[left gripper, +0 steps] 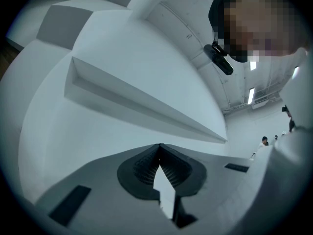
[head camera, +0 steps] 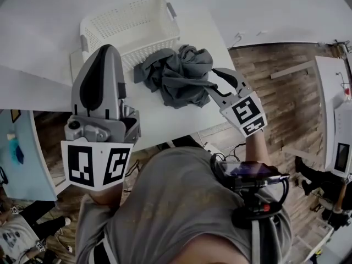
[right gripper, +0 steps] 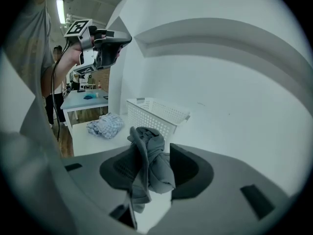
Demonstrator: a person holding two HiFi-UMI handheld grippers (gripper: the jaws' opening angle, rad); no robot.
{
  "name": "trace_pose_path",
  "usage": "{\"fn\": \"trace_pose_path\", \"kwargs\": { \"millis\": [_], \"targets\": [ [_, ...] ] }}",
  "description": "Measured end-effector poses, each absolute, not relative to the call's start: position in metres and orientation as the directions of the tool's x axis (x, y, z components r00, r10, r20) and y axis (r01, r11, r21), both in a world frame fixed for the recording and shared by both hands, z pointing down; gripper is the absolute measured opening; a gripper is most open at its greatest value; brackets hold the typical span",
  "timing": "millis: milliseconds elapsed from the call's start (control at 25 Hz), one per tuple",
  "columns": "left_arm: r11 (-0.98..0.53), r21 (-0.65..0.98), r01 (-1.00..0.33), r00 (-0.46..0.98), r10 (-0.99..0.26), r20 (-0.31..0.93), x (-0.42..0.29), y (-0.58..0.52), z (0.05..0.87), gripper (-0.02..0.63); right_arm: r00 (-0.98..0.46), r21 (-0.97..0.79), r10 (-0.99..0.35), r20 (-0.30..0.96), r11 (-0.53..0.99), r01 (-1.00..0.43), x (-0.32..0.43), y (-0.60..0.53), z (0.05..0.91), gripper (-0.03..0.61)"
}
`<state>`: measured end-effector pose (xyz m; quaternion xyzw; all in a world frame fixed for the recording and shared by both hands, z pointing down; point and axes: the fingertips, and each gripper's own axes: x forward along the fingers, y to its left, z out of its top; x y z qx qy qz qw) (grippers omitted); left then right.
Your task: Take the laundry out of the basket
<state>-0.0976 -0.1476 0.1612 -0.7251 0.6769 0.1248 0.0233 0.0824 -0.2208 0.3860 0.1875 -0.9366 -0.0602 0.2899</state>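
A white perforated laundry basket [head camera: 148, 40] [right gripper: 152, 115] stands at the back of the white table [head camera: 181, 117]; I see nothing inside it. A crumpled grey garment [head camera: 179, 73] [right gripper: 149, 163] lies on the table just right of the basket. My right gripper [head camera: 215, 87] [right gripper: 151, 170] is at the garment's right edge, jaws apart. A bunch of grey cloth hangs between them against the left pad, clear of the right one. My left gripper [head camera: 107, 48] [left gripper: 159, 148] is raised high and shut on nothing; the right gripper view shows it aloft [right gripper: 105, 45].
A checked cloth [right gripper: 105, 125] lies on the table left of the basket. The table's front edge runs close to the person's body, with wooden floor [head camera: 286, 92] to the right. White furniture [head camera: 335, 120] stands far right. Another table [right gripper: 85, 99] stands behind.
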Motion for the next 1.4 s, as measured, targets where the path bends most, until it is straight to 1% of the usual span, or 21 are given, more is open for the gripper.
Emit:
{"fn": "trace_pose_path", "kwargs": {
  "millis": [120,320,440,560,680,880,960,1120,1400],
  "targets": [
    [-0.101,0.133,-0.986,0.07,-0.973,-0.222,-0.09,-0.144,0.157,0.008,-0.771,0.202,-0.37,0.519,0.929,-0.31,0.094,-0.21,0.38,0.178],
    [-0.124,0.127,-0.984,0.093,-0.97,-0.224,-0.079,-0.133,0.157,0.008,-0.807,0.174,-0.39,0.443,0.921,-0.349,0.104,-0.199,0.356,0.175],
    [-0.13,0.122,-0.984,0.101,-0.97,-0.222,-0.075,-0.126,0.156,0.008,-0.833,0.166,-0.414,0.367,0.91,-0.38,0.1,-0.193,0.336,0.151],
    [-0.128,0.116,-0.985,0.1,-0.97,-0.222,-0.074,-0.118,0.156,0.008,-0.846,0.181,-0.444,0.294,0.896,-0.406,0.09,-0.188,0.314,0.112],
    [-0.116,0.11,-0.987,0.09,-0.972,-0.215,-0.075,-0.109,0.159,0.008,-0.881,0.196,-0.432,0.193,0.897,-0.397,0.07,-0.178,0.287,0.036],
    [-0.03,0.044,-0.999,0.021,-0.983,-0.184,-0.08,-0.101,0.177,0.008,-0.897,0.118,-0.442,-0.002,0.89,-0.439,0.036,-0.169,0.243,0.019],
    [0.013,0.032,-0.999,-0.018,-0.986,-0.166,-0.085,-0.099,0.186,0.008,-0.888,0.091,-0.457,-0.057,0.883,-0.46,0.024,-0.168,0.232,0.015],
    [0.071,0.012,-0.997,-0.072,-0.987,-0.142,-0.094,-0.095,0.2,0.008,-0.893,0.076,-0.44,-0.093,0.891,-0.447,0.0,-0.159,0.224,0.009],
    [0.102,0.004,-0.995,-0.102,-0.986,-0.134,-0.102,-0.093,0.207,0.008,-0.916,0.088,-0.392,-0.087,0.913,-0.399,-0.022,-0.148,0.224,0.007]
  ]
}}
